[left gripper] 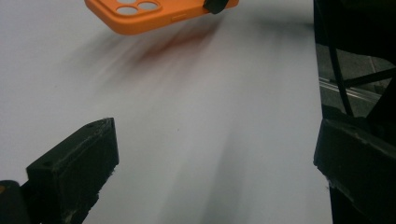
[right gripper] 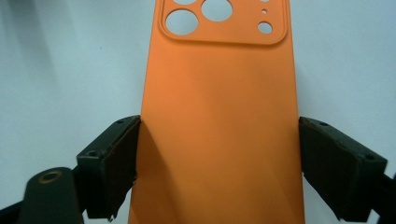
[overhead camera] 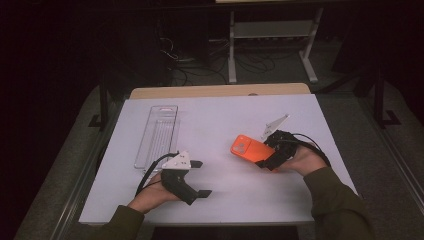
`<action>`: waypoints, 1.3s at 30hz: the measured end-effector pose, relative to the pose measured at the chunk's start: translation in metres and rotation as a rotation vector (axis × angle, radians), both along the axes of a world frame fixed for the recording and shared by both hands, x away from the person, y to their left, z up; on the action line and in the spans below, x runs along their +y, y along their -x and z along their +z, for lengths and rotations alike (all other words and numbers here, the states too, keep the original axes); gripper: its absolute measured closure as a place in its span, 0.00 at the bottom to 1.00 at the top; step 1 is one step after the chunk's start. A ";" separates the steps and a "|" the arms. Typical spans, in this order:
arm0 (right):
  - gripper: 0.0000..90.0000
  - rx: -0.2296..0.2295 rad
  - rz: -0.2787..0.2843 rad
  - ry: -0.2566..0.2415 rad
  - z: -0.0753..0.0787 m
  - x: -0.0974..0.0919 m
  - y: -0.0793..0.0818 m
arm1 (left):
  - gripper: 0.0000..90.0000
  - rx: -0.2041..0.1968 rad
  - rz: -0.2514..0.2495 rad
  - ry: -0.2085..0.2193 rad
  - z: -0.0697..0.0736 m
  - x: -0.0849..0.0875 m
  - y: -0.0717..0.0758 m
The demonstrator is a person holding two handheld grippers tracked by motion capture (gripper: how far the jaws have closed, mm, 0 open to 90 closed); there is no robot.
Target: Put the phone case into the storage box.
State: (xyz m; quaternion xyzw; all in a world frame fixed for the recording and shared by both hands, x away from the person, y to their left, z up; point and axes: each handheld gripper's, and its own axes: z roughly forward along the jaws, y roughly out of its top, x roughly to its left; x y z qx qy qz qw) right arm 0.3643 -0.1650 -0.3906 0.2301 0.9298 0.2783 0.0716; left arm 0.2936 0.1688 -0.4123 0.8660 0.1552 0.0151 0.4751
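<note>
The white table (overhead camera: 220,200) is the largest thing here, and there is one of it. On its left part lies one clear plastic tray (overhead camera: 158,135), long and narrow, and it looks empty. There is one orange phone case (overhead camera: 246,148), with round camera holes at its far end. It is at the right-middle of the table, held a little above the surface, because in the left gripper view its shadow falls on the table under it.

There are two grippers. The right gripper (overhead camera: 266,154) has its two black jaws pressed on the long edges of the phone case, one jaw at each side, so it is gripping the case. The left gripper (overhead camera: 200,178) stands near the tray's near end, its jaws wide apart and with nothing between them.

I judge the step is carrying the case, probably toward the tray. To do it well, the right hand should keep the case level and the pressure even, because a soft case can bend and slip out from the jaws. The left gripper could wait just beside the tray, ready to steady it.
</note>
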 end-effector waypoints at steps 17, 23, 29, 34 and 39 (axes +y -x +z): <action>0.17 0.000 0.024 -0.008 -0.001 0.002 -0.002 | 0.00 0.008 -0.021 0.022 0.036 -0.006 -0.023; 0.17 -0.005 0.045 -0.004 -0.001 0.005 -0.002 | 0.00 -0.001 -0.033 -0.004 0.043 -0.006 -0.035; 0.17 -0.005 0.063 -0.002 0.000 0.008 -0.002 | 0.00 -0.010 -0.049 -0.024 0.052 -0.007 -0.044; 0.17 -0.002 0.082 0.002 0.000 0.010 -0.002 | 0.00 -0.019 -0.056 -0.050 0.057 -0.008 -0.050; 0.17 -0.002 0.105 0.001 0.001 0.011 -0.003 | 0.00 -0.029 -0.066 -0.069 0.060 -0.011 -0.056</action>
